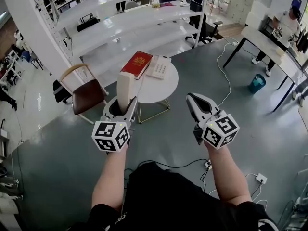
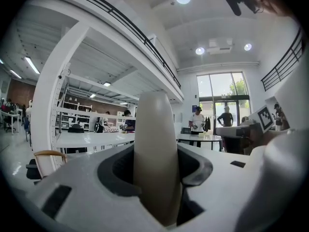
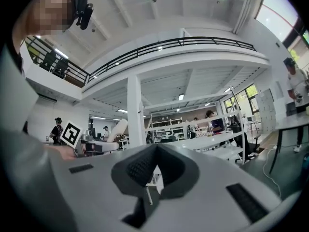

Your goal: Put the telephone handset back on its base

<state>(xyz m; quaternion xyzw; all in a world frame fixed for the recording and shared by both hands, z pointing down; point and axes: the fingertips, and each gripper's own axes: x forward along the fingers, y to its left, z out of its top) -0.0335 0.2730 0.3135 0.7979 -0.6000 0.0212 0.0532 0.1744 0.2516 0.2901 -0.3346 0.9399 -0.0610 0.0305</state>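
Observation:
The cream telephone handset (image 1: 125,86) stands upright between the jaws of my left gripper (image 1: 123,106), which is shut on its lower part. In the left gripper view the handset (image 2: 155,149) fills the gap between the dark pads. The white telephone base (image 1: 159,67) lies on the round white table (image 1: 161,90), ahead of and a little right of the handset. My right gripper (image 1: 193,99) hovers level with the left one, over the floor, shut with nothing in it; its pads (image 3: 137,170) meet at the tip. The right gripper view also catches the handset (image 3: 116,129) off to the left.
A red book (image 1: 137,64) lies beside the base on the table. A brown chair (image 1: 87,94) stands left of the table, white shelving (image 1: 130,20) behind it. Cables (image 1: 224,71) cross the grey floor. A long table (image 1: 269,49) and a person (image 1: 286,25) are at the far right.

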